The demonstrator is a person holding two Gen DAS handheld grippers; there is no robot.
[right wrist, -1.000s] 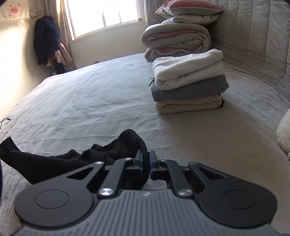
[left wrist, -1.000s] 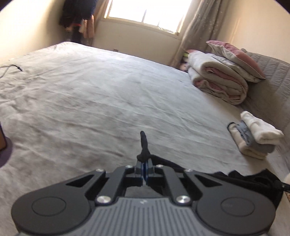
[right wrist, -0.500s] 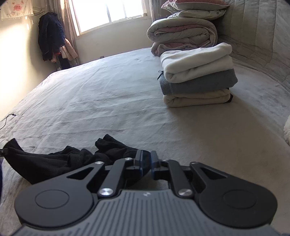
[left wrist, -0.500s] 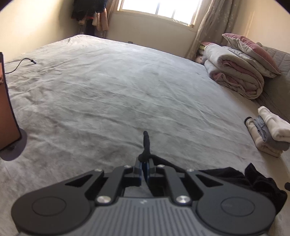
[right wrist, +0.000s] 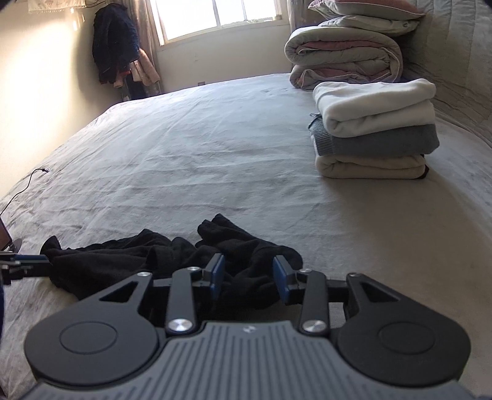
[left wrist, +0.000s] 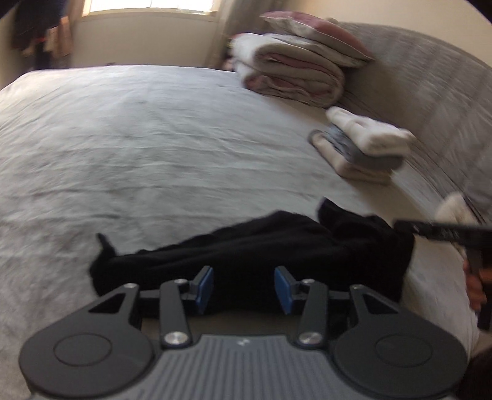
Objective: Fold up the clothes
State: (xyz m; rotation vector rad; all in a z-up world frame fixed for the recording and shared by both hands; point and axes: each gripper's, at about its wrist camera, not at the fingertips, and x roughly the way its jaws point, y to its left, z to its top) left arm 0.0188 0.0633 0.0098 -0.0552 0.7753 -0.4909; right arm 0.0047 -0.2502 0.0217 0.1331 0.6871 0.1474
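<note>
One black garment (right wrist: pixel 172 261) is seen lying crumpled on the grey bed (right wrist: pixel 215 154), at 12 o'clock just ahead of both grippers. Left gripper (left wrist: pixel 244 289): jaws opening, blue pads apart, black cloth seen between them but not pinched. Right gripper (right wrist: pixel 248 275): jaws likewise opening, cloth lying between the pads, not pressed. The garment is judged soft, light, limp and non-fragile; it will sag and bunch when lifted, and thin edges may slip from the pads. Hold is best taken at two outer corners or along a hem, one per gripper, so it can be spread flat; which edge is hem or waistband cannot be told from the crumple. Counted: one stack of folded clothes (right wrist: pixel 375 129) at 2 o'clock with three pieces (white, grey, cream); one rolled duvet (right wrist: pixel 344 58) behind it; two pillows (right wrist: pixel 369 12) on top.
</note>
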